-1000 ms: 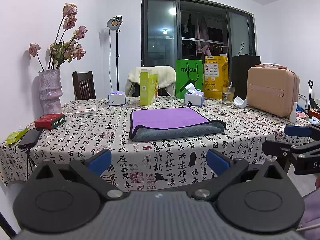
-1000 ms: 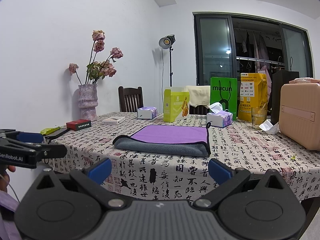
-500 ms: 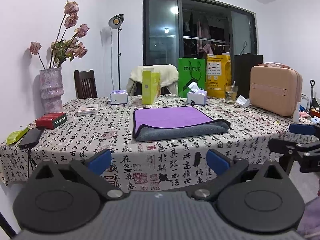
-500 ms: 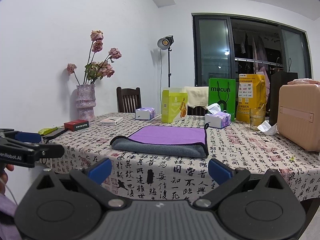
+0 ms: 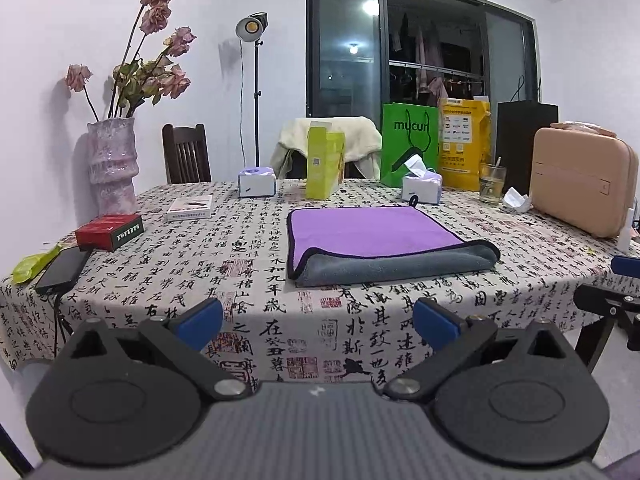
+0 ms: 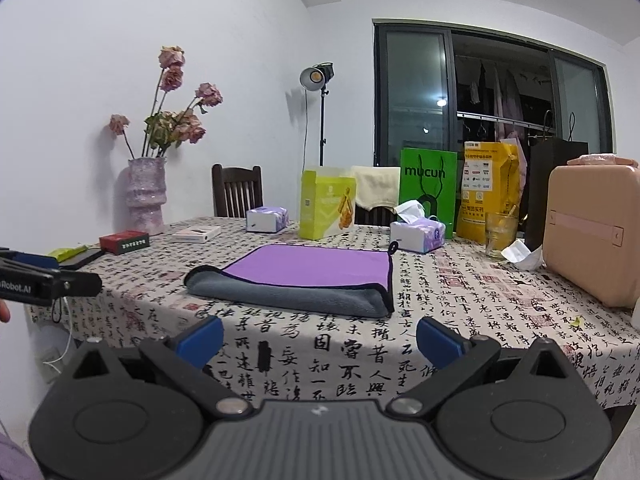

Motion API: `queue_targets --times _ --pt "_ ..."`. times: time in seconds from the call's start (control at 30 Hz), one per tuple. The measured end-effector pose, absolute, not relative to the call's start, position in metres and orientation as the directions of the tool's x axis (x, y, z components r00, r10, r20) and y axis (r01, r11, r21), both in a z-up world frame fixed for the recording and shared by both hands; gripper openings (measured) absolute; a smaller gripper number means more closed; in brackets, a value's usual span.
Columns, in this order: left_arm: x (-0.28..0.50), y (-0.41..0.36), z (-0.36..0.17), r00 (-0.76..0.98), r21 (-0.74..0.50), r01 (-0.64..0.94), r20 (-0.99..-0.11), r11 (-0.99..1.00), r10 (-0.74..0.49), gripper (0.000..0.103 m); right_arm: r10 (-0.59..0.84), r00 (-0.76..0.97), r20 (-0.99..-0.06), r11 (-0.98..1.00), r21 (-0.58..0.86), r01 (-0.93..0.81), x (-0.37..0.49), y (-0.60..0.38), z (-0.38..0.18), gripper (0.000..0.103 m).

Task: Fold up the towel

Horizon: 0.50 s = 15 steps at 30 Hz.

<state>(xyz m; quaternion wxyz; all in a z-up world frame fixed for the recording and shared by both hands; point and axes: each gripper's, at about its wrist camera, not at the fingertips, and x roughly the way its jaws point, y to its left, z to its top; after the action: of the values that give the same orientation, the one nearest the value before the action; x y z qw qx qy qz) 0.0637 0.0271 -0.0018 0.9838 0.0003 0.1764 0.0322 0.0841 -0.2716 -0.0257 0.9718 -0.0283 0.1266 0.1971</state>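
Facing the towel (image 5: pixel 384 240) from off the worktop's (image 5: pixel 224 264) near edge, you have both claws spread and empty. The left claw (image 5: pixel 318 320) and right claw (image 6: pixel 318 334) hover short of the towel, well apart from it, neither clearly nearer. The towel lies flat mid-worktop, already doubled once: purple face up, grey rolled fold along the side toward you, hanging loop at the corner by the tissue box (image 5: pixel 422 188). Its long axis appears to run across your view, so the next fold probably goes sideways, end to end.
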Motion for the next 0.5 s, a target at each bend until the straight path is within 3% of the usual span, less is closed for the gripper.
queue_targets --times 0.5 --pt "0.126 0.036 -0.013 0.909 0.022 -0.062 -0.412 0.998 0.065 0.103 0.356 0.894 -0.271 0.925 -0.03 -0.378 0.149 -0.267 -0.032 0.103"
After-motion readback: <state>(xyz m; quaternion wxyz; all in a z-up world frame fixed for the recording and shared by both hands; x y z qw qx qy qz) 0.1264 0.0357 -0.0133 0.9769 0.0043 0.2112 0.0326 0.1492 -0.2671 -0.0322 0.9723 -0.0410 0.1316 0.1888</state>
